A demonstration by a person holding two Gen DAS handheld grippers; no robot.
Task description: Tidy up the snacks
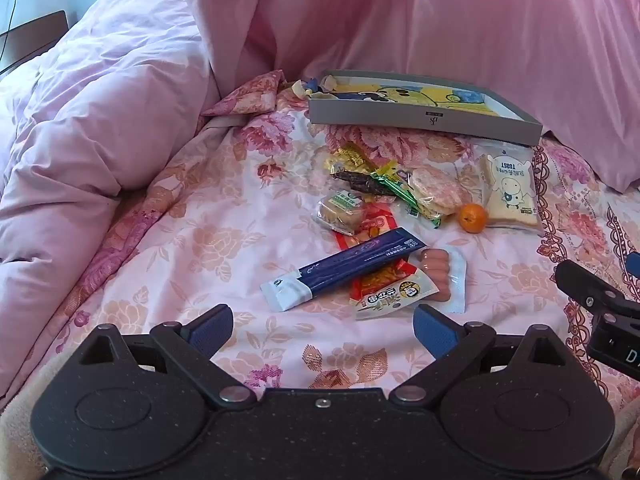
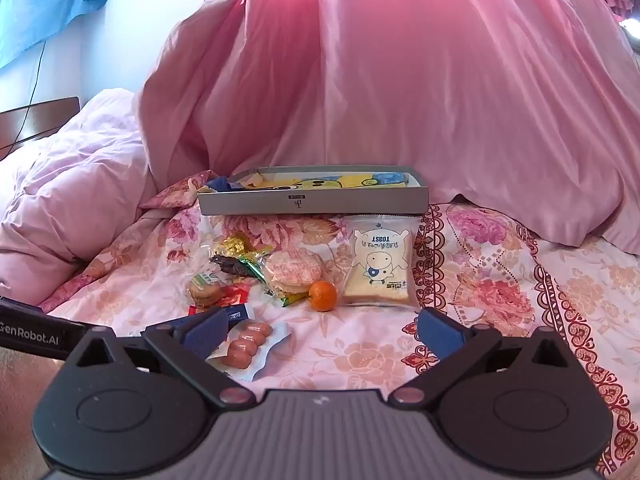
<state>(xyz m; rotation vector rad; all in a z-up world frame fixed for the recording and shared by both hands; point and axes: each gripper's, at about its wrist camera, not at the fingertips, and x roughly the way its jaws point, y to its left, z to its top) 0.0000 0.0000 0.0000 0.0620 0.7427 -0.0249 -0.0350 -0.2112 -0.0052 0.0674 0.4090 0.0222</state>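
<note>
Snacks lie on a floral bedsheet before a shallow grey box (image 1: 424,118) (image 2: 312,204) with a cartoon cloth inside. There is a toast bag (image 1: 510,192) (image 2: 378,266), a small orange (image 1: 473,218) (image 2: 322,296), a rice cracker pack (image 1: 436,190) (image 2: 294,272), a long blue packet (image 1: 344,268), a sausage pack (image 1: 438,274) (image 2: 246,342), a small cake (image 1: 340,212) (image 2: 204,292) and green and yellow wrappers (image 1: 384,184). My left gripper (image 1: 322,328) is open and empty, just short of the blue packet. My right gripper (image 2: 320,332) is open and empty, near the sausages.
A rumpled pink duvet (image 1: 92,120) is piled at the left. A pink curtain (image 2: 400,80) hangs behind the box. A pink pillow (image 1: 580,152) lies at the right. The right gripper's body (image 1: 600,304) shows at the left wrist view's right edge.
</note>
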